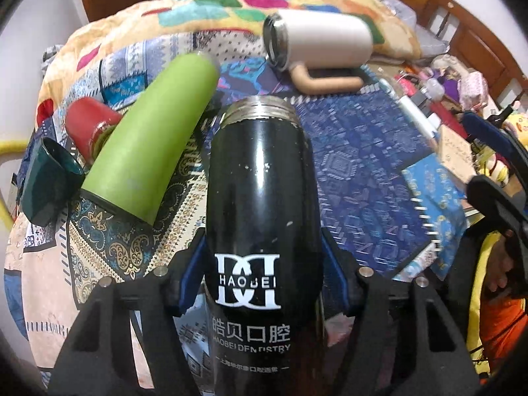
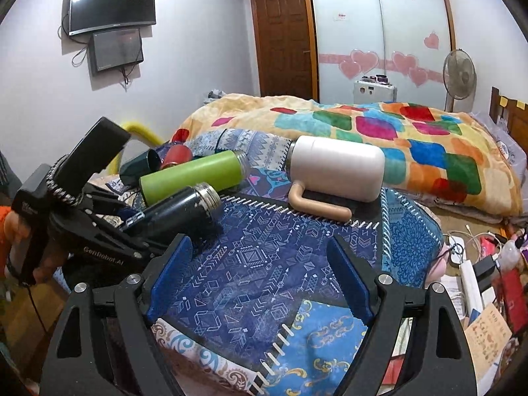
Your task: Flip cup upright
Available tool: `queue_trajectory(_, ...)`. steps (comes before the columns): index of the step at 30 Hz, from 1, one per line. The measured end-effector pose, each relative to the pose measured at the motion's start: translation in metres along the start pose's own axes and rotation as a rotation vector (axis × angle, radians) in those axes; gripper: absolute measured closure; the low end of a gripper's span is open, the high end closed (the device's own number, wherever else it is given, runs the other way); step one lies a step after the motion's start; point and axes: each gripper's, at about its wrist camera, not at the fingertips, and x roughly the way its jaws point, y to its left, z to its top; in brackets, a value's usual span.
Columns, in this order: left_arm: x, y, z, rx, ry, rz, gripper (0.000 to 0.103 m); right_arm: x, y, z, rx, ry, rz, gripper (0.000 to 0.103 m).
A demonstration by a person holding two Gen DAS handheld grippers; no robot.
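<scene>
A black flask (image 1: pixel 264 204) with white HAOBEI lettering lies between my left gripper's (image 1: pixel 264 250) blue pads, steel mouth pointing away; the gripper is shut on it. In the right wrist view the same black flask (image 2: pixel 180 209) lies tilted on the blue patterned cloth (image 2: pixel 264 264), held by the left gripper (image 2: pixel 132 221). My right gripper (image 2: pixel 259 247) is open and empty above the cloth, to the right of the flask.
A green flask (image 1: pixel 151 138) lies on its side left of the black one, with a red cup (image 1: pixel 87 122) and a dark green cup (image 1: pixel 49 178) beside it. A white mug (image 1: pixel 323 38) with a tan handle lies farther back. A colourful quilt (image 2: pixel 396 132) is behind; clutter (image 2: pixel 478 280) sits right.
</scene>
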Motion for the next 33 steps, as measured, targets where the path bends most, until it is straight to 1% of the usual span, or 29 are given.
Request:
queue_trajectory(6, -0.035, -0.003, -0.001, -0.004, -0.091, -0.022, 0.039, -0.011, 0.008, 0.006, -0.008, -0.027, 0.001, 0.021)
queue_trajectory(13, -0.090, -0.013, -0.006, 0.025, -0.243, -0.031, 0.039, -0.022, 0.019, 0.013, -0.032, -0.066, -0.004, 0.019)
queue_trajectory(17, -0.112, -0.013, -0.002, 0.027, -0.319, -0.043, 0.039, -0.026, 0.025, 0.018, -0.051, -0.088, -0.018, 0.019)
queue_trajectory(21, -0.123, -0.014, 0.006, 0.034, -0.378, -0.041, 0.039, -0.027, 0.026, 0.022, -0.049, -0.104, -0.022, 0.018)
queue_trajectory(24, -0.125, -0.012, 0.015, 0.032, -0.396, -0.051, 0.039, -0.026, 0.025, 0.025, -0.045, -0.114, -0.023, 0.018)
queue_trajectory(27, -0.120, -0.011, 0.020, 0.033, -0.398, -0.047, 0.039, -0.025, 0.022, 0.027, -0.043, -0.121, -0.028, 0.018)
queue_trajectory(33, -0.097, -0.009, 0.025, 0.028, -0.356, -0.046, 0.039, -0.025, 0.020, 0.025, -0.043, -0.123, -0.030, 0.018)
